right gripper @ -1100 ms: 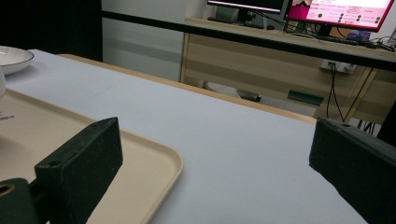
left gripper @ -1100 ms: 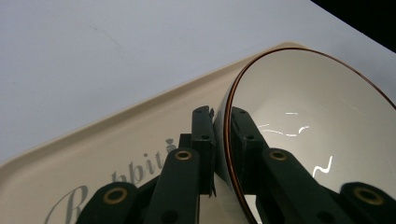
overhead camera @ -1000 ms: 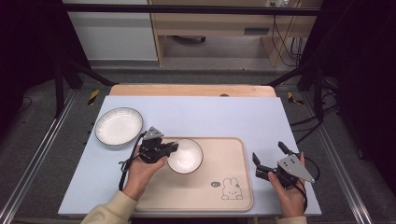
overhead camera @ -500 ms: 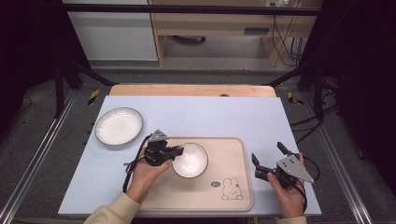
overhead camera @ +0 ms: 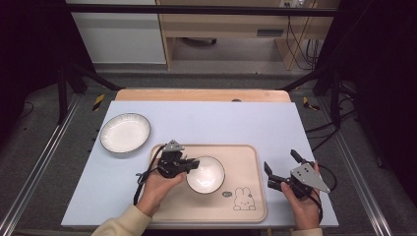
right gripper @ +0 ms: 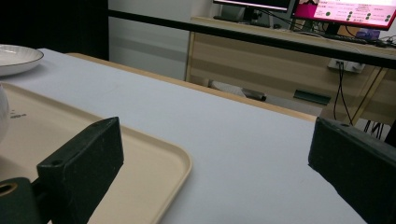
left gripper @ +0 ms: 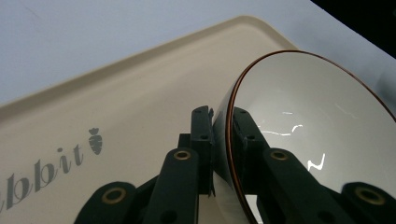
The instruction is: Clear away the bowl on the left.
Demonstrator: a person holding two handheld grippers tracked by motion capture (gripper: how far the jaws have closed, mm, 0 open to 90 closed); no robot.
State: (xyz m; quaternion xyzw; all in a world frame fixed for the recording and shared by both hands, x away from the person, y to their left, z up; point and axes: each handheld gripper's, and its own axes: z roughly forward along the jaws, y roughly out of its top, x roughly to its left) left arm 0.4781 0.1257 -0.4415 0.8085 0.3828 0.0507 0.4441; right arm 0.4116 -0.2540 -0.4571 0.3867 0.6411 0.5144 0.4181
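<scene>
Your left gripper (overhead camera: 193,164) was closed, its two jaws pinching from both sides, with your left hand (overhead camera: 158,187) low behind it. Your right gripper (overhead camera: 281,166) was held wide open, your right hand (overhead camera: 301,206) resting below it.

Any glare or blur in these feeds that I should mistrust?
Left gripper view: bright glare streaks inside the bowl; jaws at the bottom edge are soft. Right gripper view: near jaws and tray rim slightly blurred, the monitor washed out. High view: evenly lit table, dark surroundings, no strong shadows.
</scene>
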